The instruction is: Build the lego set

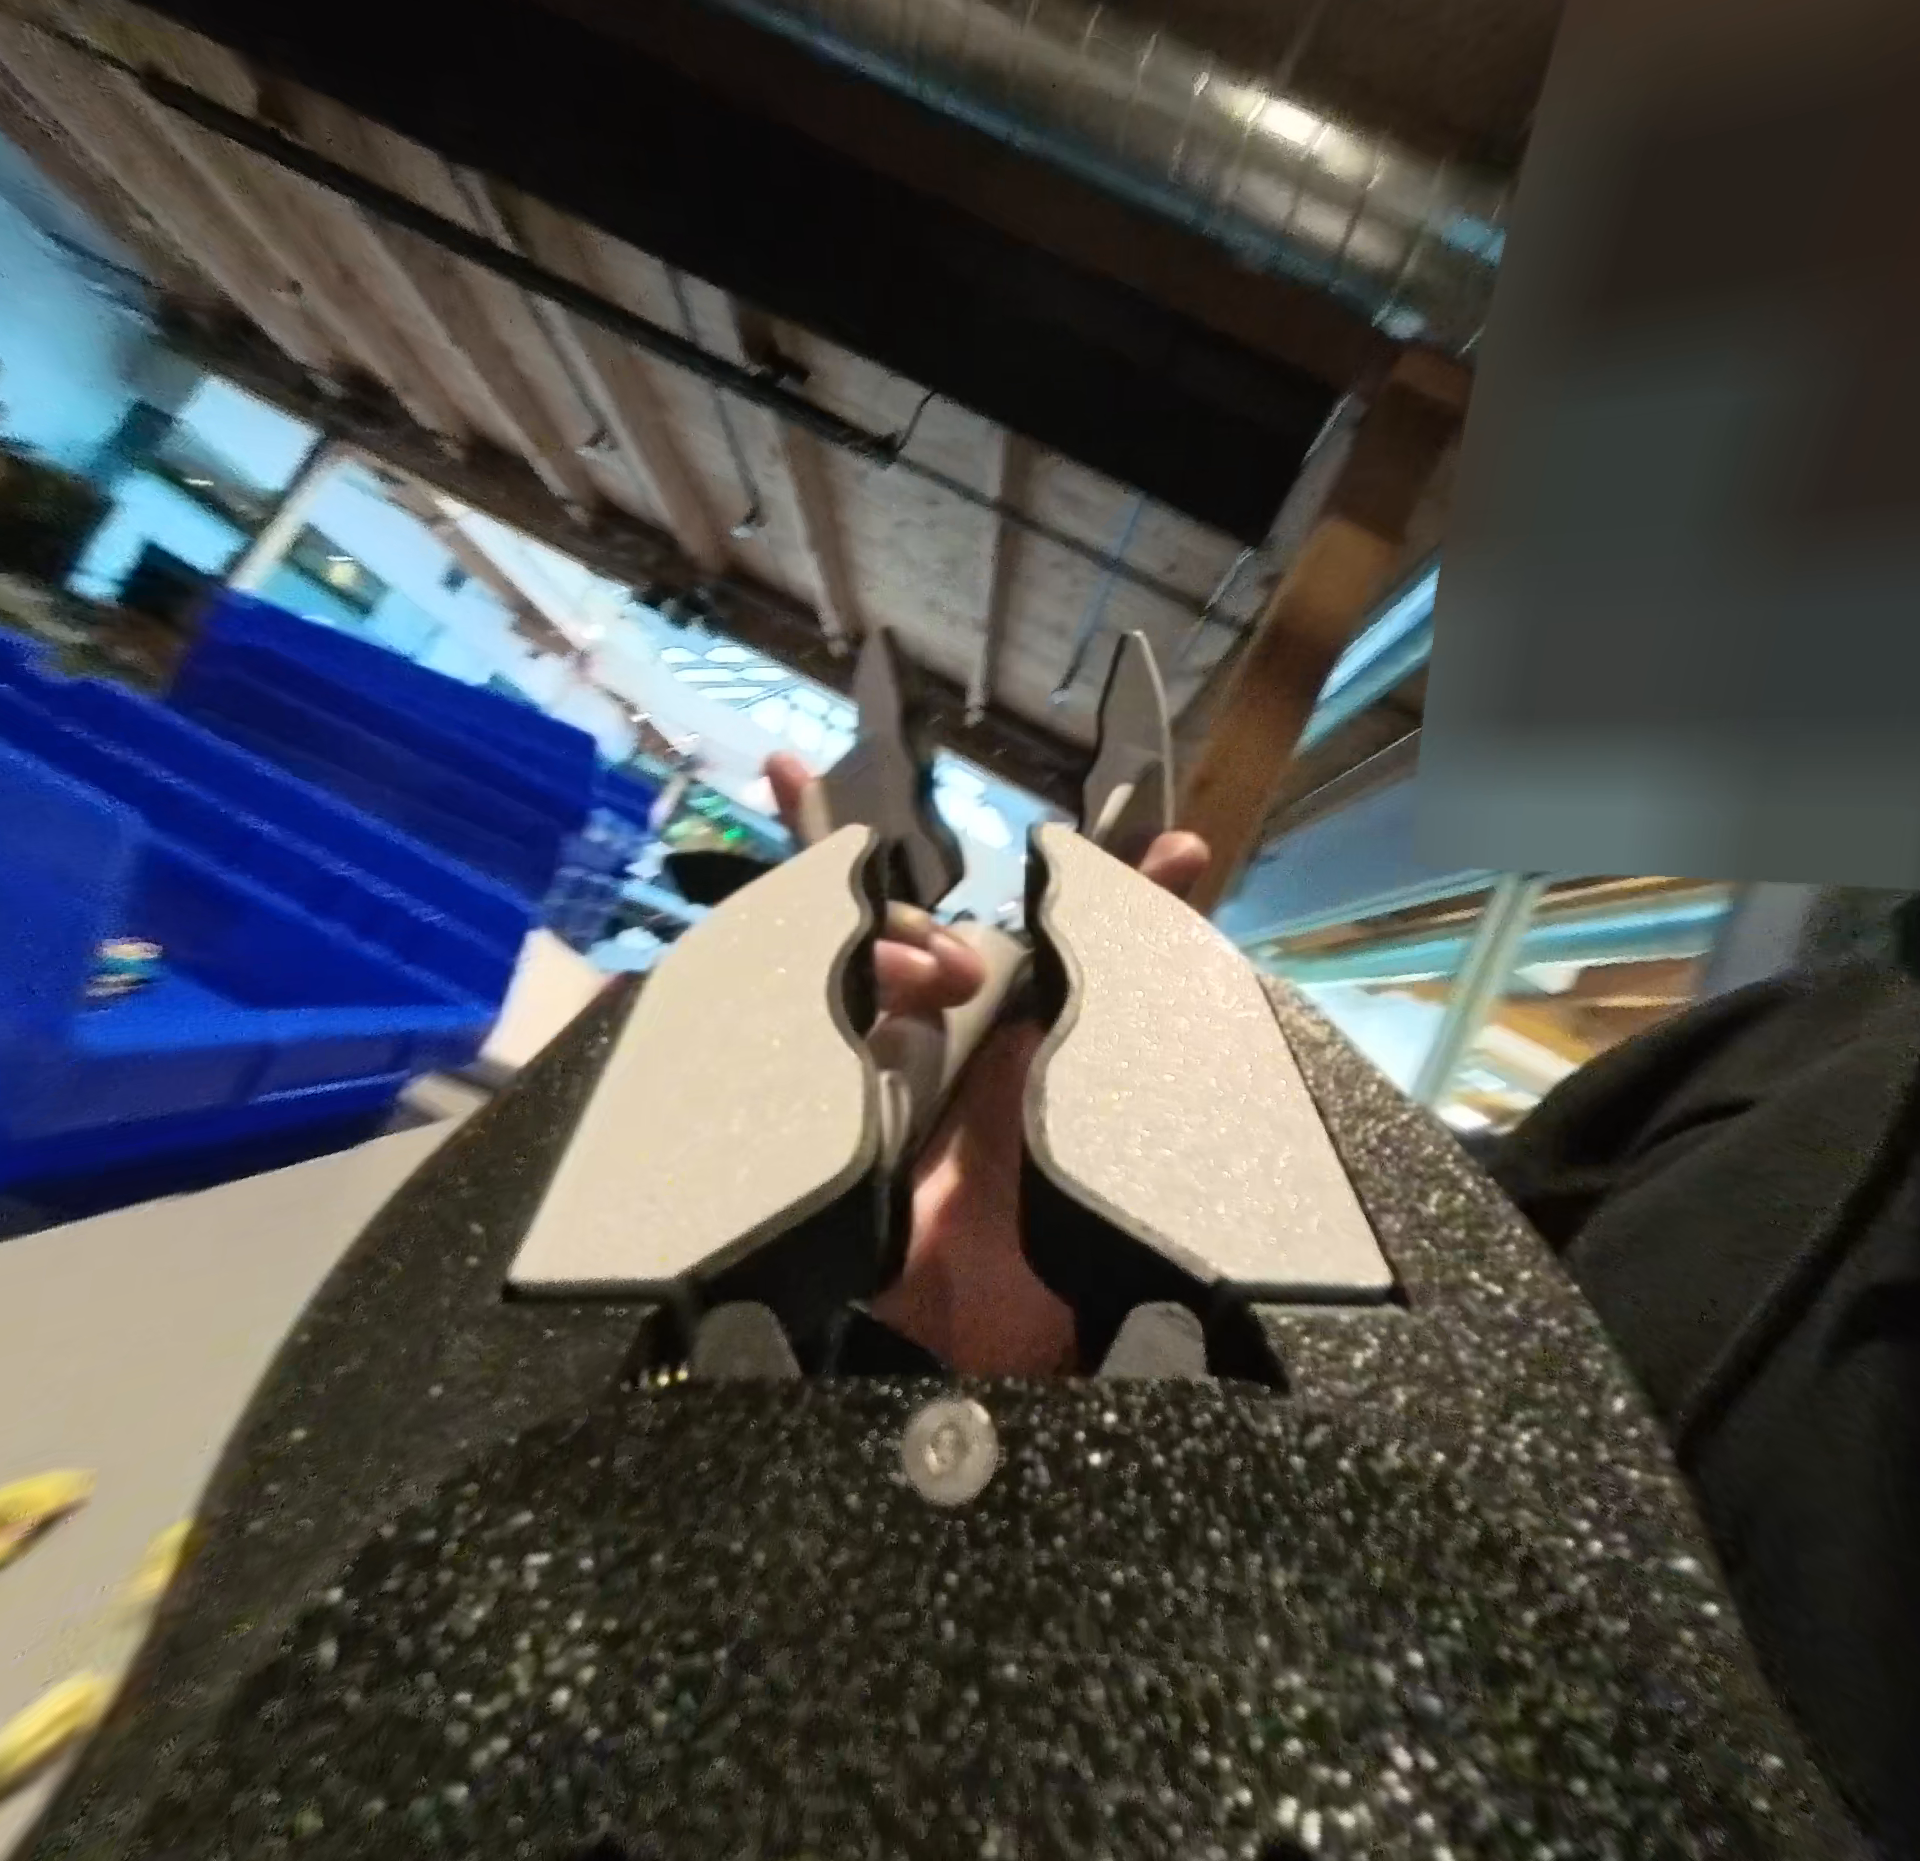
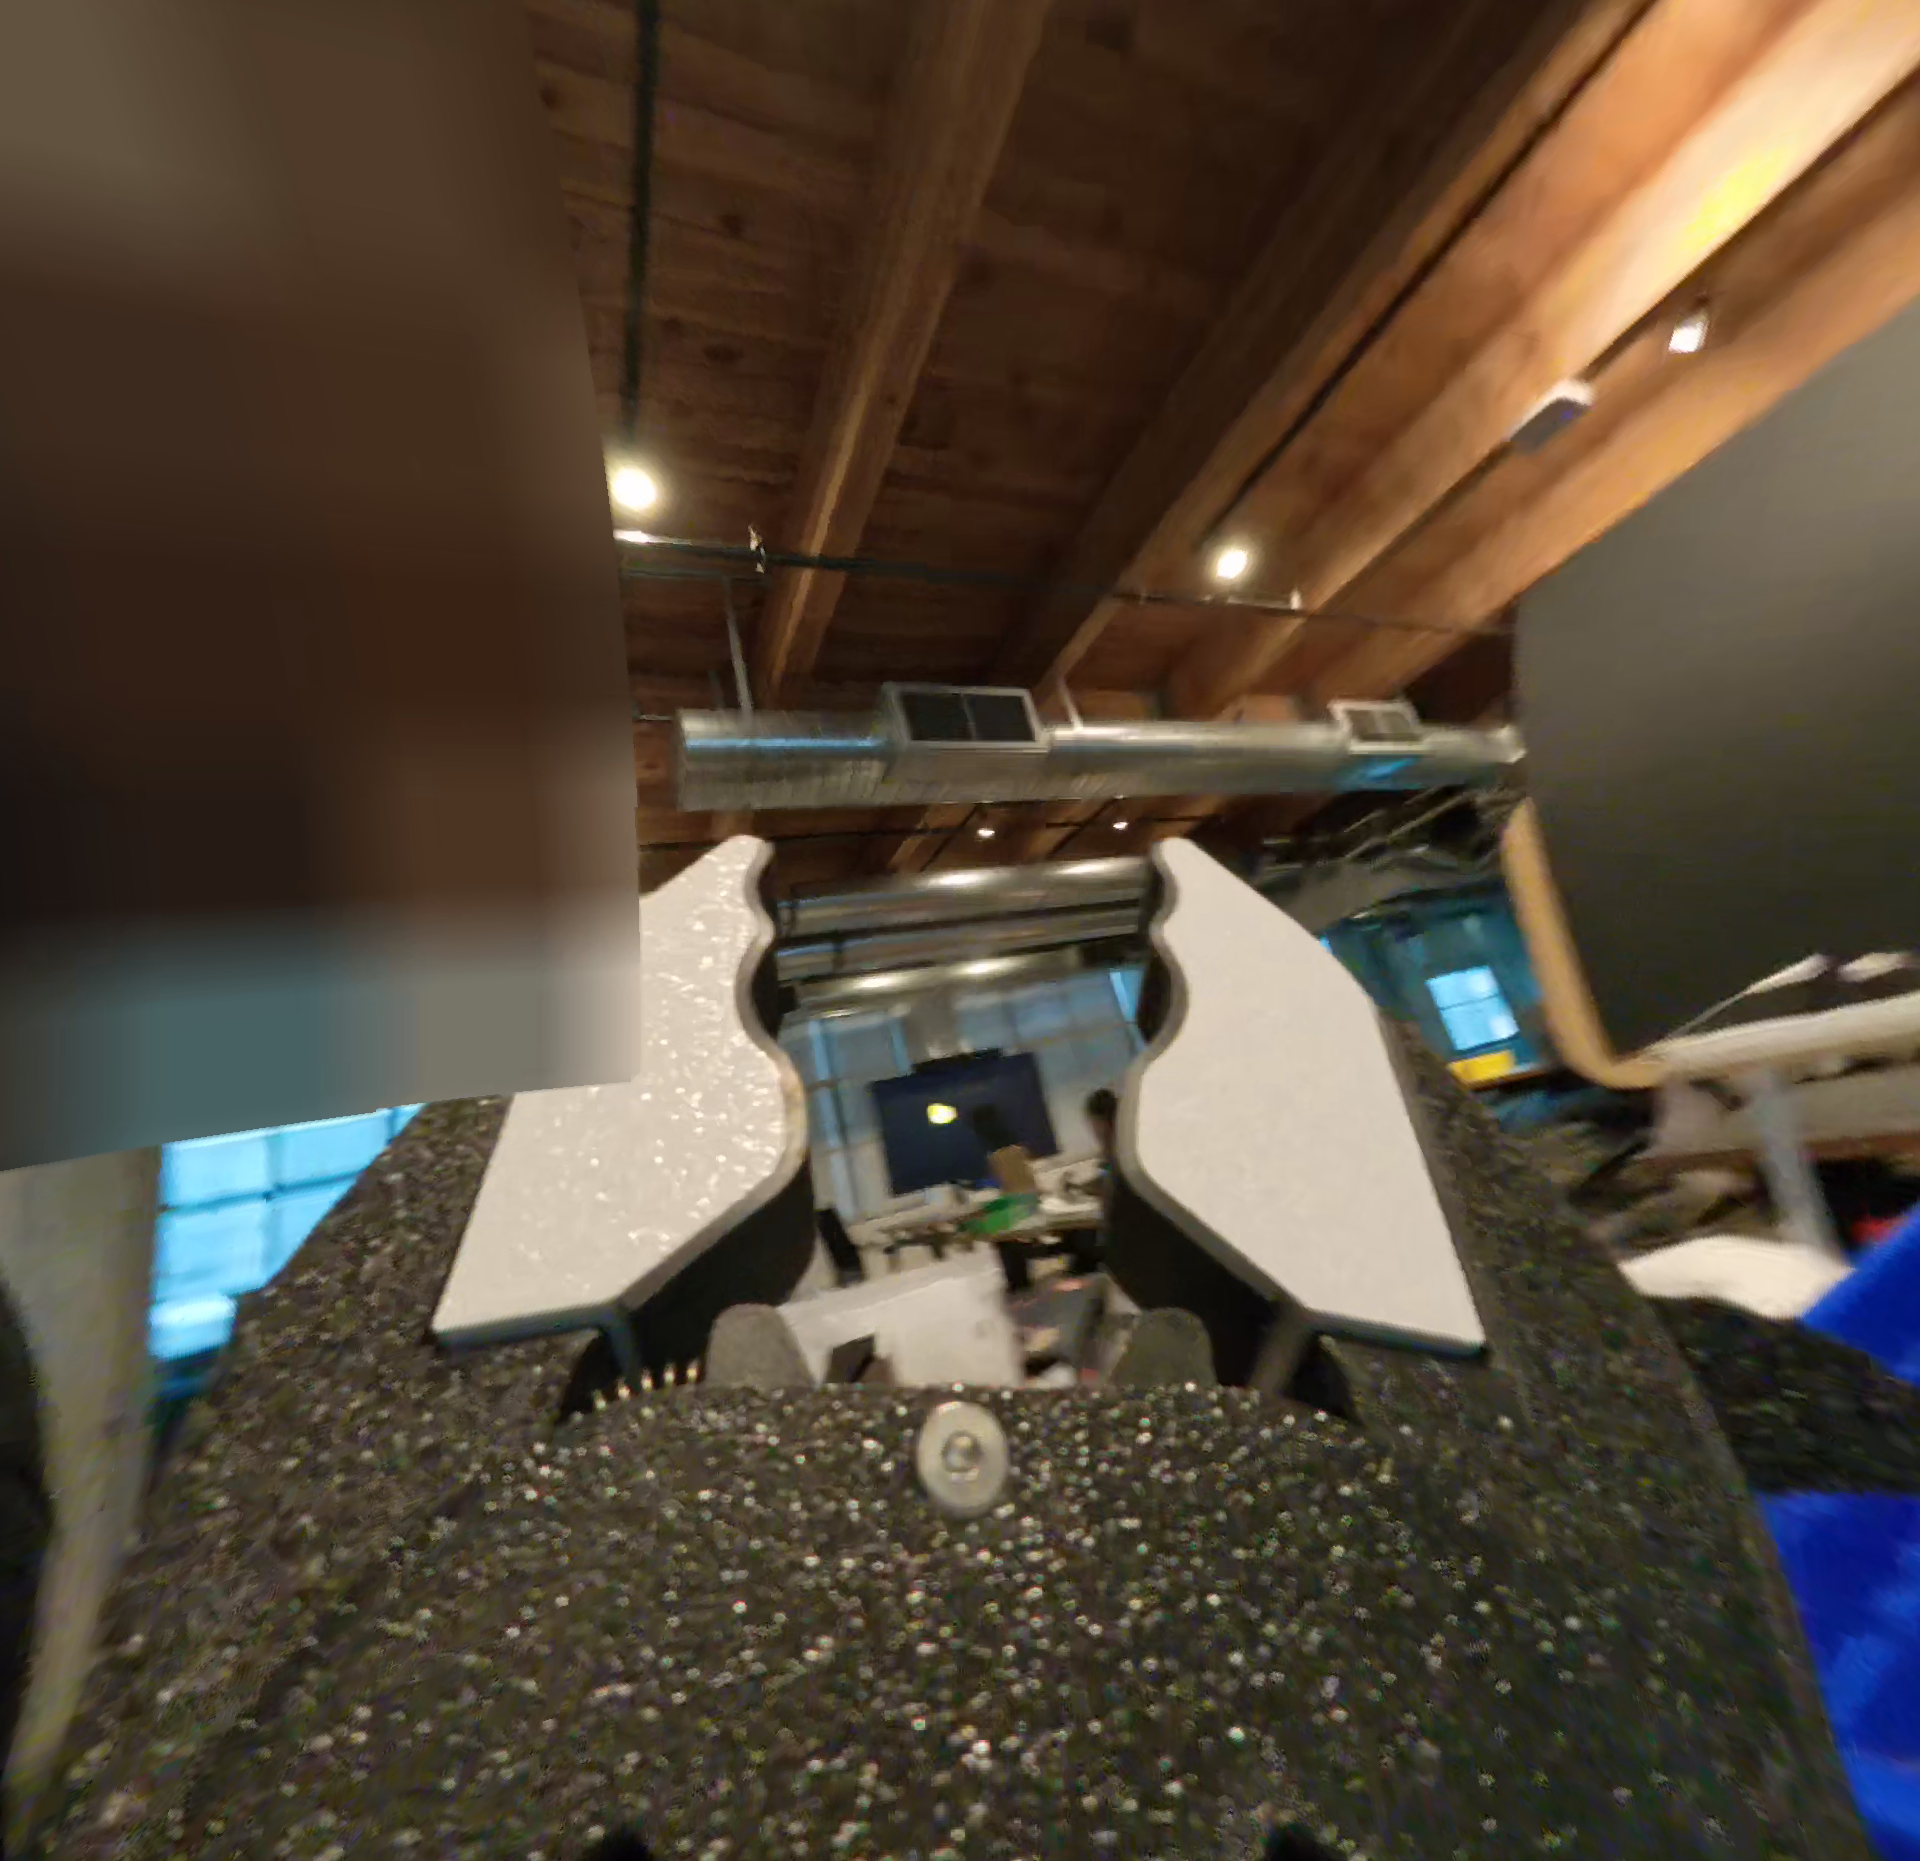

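Both grippers are tilted up toward the ceiling. In the left wrist view my left gripper point(image 1: 956, 855) is open and empty, with a narrow gap between its grey fingers. Beyond it, a hand point(image 1: 925, 964) holds the other gripper point(image 1: 1008, 699), whose fingers stand apart. In the right wrist view my right gripper point(image 2: 961, 861) is open wide and empty. A few blurred yellow pieces point(image 1: 47, 1499) lie on the pale table point(image 1: 208, 1292) at the lower left; I cannot tell what they are. No Lego model shows in either view.
Stacked blue bins point(image 1: 260, 876) stand to the left of the table. A dark sleeve point(image 1: 1714, 1188) is on the right. In the right wrist view a dark panel point(image 2: 1714, 772) and a blue object point(image 2: 1860, 1396) are on the right, with wooden beams and a metal duct point(image 2: 1039, 762) overhead. My hands' fingertips stand some 10 centimeters from each other.
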